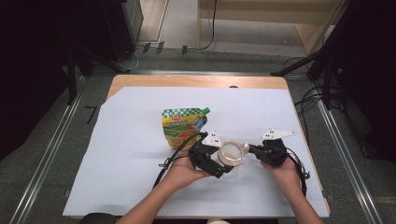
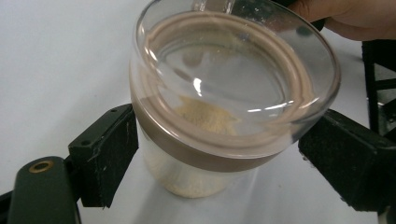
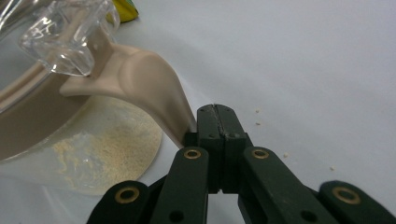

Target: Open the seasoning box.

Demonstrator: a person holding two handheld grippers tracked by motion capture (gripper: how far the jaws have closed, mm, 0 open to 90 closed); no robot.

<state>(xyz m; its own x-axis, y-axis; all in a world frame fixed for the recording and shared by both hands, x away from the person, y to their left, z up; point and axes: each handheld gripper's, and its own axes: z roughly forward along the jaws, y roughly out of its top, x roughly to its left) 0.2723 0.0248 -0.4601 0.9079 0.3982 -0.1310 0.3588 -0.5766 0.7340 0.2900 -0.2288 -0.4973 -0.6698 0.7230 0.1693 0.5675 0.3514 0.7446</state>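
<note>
Forearms enter at the bottom over white paper (image 1: 140, 163) on a wooden table (image 1: 196, 81); grey floor lies beyond. Left gripper (image 1: 219, 161) spreads wide around the jar (image 1: 232, 153), pads apparently off the glass. Right gripper (image 3: 215, 122) is closed beside the beige lid tab (image 3: 149, 88); grains (image 3: 112, 149) show there. A pouch (image 1: 183, 125) lies behind.

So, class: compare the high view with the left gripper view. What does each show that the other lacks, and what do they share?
High view alone: the green-and-yellow pouch behind the jar, the wooden table edge and the floor. Left gripper view alone: the jar's brown band, and the left gripper with its black pads standing apart either side of the jar. Both: the clear jar holding pale powder, on the white sheet.
</note>
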